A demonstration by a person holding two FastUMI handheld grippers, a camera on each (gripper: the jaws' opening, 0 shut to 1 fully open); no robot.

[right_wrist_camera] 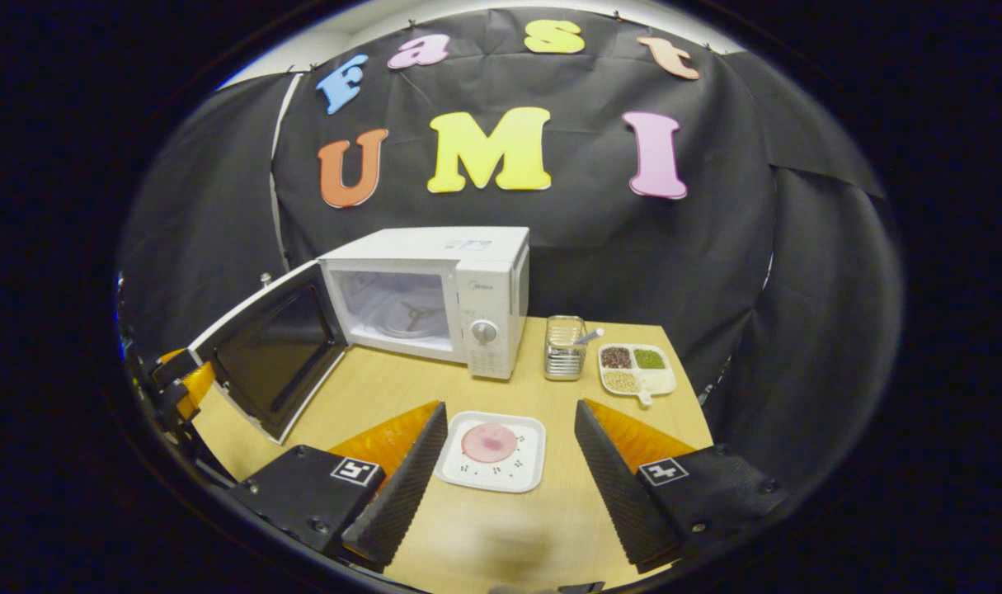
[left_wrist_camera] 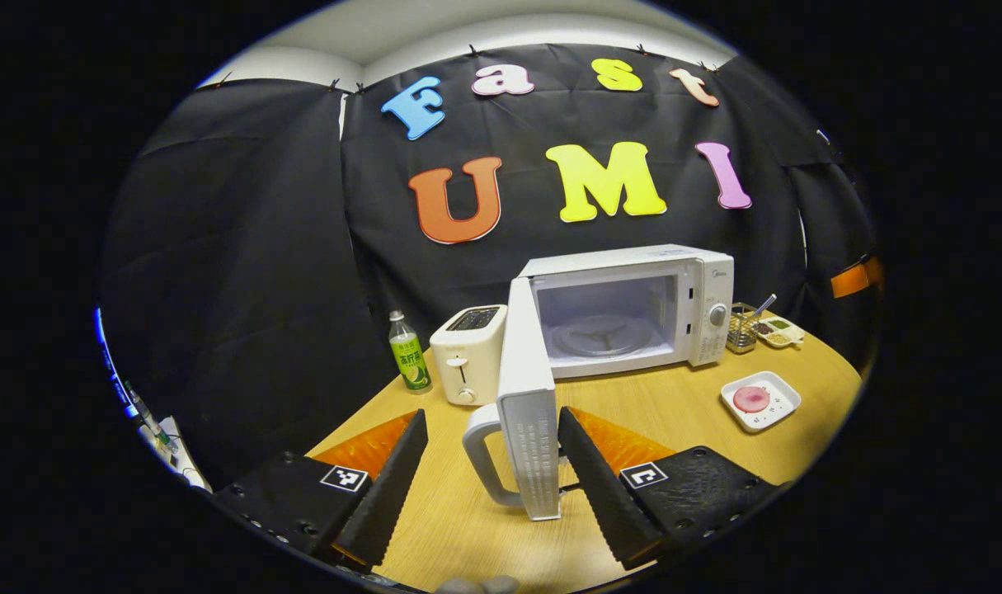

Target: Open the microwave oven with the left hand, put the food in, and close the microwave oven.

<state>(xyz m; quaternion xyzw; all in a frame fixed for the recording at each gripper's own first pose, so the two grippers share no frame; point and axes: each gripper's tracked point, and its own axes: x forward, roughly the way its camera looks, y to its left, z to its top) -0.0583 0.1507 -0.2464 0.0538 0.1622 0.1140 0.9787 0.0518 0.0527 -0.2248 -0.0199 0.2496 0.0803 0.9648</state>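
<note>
In the left gripper view the left gripper (left_wrist_camera: 484, 470) sits lowest and nearest, its two ribbed black wedge fingers spread wide and released. The edge of the microwave door (left_wrist_camera: 527, 412) and its looped white handle (left_wrist_camera: 486, 454) stand between the fingers; whether either finger touches the door cannot be told.

The counter (left_wrist_camera: 674, 421) is pale wood with a smooth grain, rounded off at its 3 o'clock edge. The microwave (left_wrist_camera: 632, 309), a glossy white box, stands at about 12 o'clock from the gripper, its door swung fully open and its cavity with the round glass turntable (left_wrist_camera: 604, 337) exposed (the door is seen almost edge-on here). At 10 o'clock are a cream toaster (left_wrist_camera: 468, 353) and, beside it, a green-labelled bottle (left_wrist_camera: 408, 353).

In the right gripper view the right gripper (right_wrist_camera: 501, 470) is likewise spread apart and holds nothing. The square white plate (right_wrist_camera: 527, 470) lies on the counter between its fingers, apart from both, carrying the flat, round pink food (right_wrist_camera: 490, 443). Bare wood runs from the plate toward the microwave at 11 o'clock. At 1 o'clock stand a ridged metal cup (right_wrist_camera: 564, 351) and a small divided dish (right_wrist_camera: 637, 369) of brown, green and tan grains.
</note>
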